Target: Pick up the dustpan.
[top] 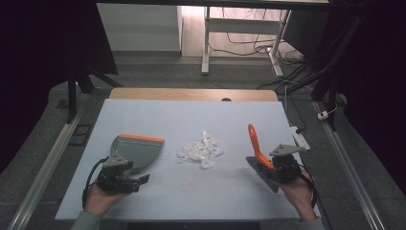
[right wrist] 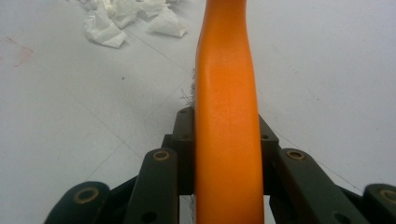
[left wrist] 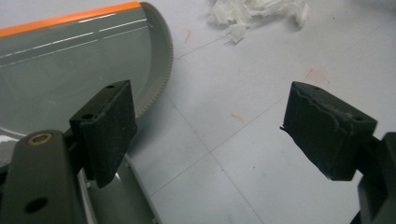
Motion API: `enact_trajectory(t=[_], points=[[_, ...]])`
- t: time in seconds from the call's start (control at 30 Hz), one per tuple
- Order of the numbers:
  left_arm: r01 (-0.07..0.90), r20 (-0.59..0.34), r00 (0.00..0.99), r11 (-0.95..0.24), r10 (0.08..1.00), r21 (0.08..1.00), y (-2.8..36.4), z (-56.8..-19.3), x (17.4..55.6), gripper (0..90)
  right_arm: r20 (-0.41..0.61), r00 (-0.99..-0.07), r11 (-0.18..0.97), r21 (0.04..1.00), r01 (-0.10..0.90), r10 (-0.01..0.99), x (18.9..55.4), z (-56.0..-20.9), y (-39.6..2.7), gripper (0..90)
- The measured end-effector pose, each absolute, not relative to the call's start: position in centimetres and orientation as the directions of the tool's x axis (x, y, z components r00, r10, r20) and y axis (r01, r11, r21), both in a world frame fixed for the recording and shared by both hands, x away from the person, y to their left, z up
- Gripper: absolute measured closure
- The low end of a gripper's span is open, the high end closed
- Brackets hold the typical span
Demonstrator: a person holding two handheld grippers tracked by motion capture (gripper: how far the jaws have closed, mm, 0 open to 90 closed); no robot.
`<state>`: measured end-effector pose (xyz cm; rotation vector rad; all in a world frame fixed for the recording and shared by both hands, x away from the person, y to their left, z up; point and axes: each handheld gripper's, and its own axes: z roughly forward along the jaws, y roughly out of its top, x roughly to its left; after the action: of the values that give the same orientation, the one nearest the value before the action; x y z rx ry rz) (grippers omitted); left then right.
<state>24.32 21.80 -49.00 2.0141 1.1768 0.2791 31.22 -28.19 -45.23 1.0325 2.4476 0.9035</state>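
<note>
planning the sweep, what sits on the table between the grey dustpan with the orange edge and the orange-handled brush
A small pile of crumpled white paper scraps lies between the grey dustpan with the orange edge and the orange-handled brush, as the high view shows; the rest of that stretch is bare tabletop.

One dustpan (top: 139, 149), one orange-handled brush (top: 257, 149), one pile of white paper scraps (top: 201, 148), two grippers.

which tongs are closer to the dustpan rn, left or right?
Left. The left tongs sit open right at the dustpan, at its near end. The right tongs are across the table past the paper scraps, shut on the brush.
</note>
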Motion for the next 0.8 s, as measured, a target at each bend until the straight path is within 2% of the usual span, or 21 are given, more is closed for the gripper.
enact_trajectory(t=[0.4,0.8], points=[[0.652,-0.172,0.527,-0.266,0.832,0.710,21.3,-47.3,24.5,17.4,-0.053,-0.682,0.533,0.669,0.518,0.729,31.2,-45.2,-28.4,70.5],[0.733,-0.192,0.440,-0.227,0.877,0.641,22.0,-45.7,25.5,17.0,-0.058,-0.679,0.532,0.672,0.515,0.731,31.1,-45.0,-28.3,70.5]])
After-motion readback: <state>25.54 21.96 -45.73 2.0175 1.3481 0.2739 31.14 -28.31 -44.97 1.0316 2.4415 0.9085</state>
